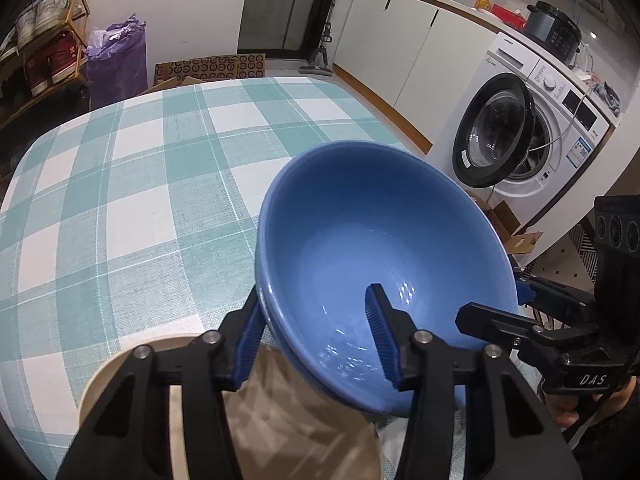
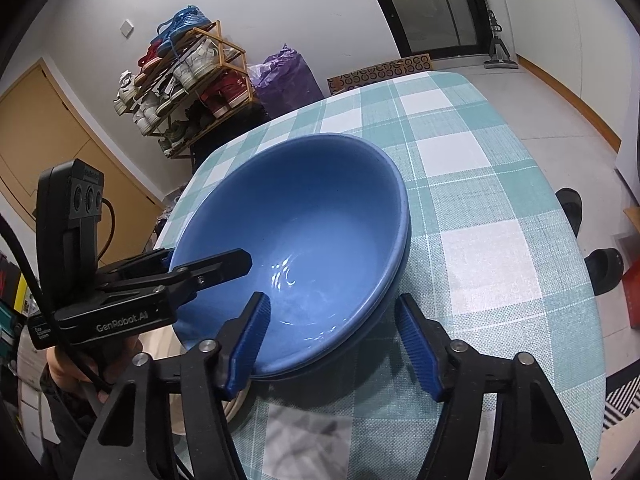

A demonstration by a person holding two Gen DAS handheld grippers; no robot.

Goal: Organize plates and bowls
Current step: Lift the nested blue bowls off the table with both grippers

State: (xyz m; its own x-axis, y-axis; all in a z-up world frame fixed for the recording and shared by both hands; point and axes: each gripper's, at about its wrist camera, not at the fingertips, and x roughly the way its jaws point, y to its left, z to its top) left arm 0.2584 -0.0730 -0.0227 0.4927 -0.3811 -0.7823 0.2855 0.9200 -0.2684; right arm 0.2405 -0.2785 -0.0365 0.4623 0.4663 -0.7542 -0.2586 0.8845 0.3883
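Note:
Two nested blue bowls [image 1: 384, 264] are held tilted above the checked table, also seen in the right wrist view [image 2: 304, 240]. My left gripper [image 1: 316, 336] straddles the near rim, one finger inside and one outside, jaws wide apart. My right gripper [image 2: 332, 344] straddles the opposite rim the same way; it also shows in the left wrist view [image 1: 492, 312]. A beige plate [image 1: 280, 420] lies on the table under the left gripper and below the bowls; its edge shows in the right wrist view [image 2: 236, 404].
The teal and white checked tablecloth [image 1: 140, 200] covers the table. A washing machine [image 1: 532, 140] with open door stands to the right. A shoe rack [image 2: 188, 80] and a purple bag [image 2: 288, 80] stand by the far wall.

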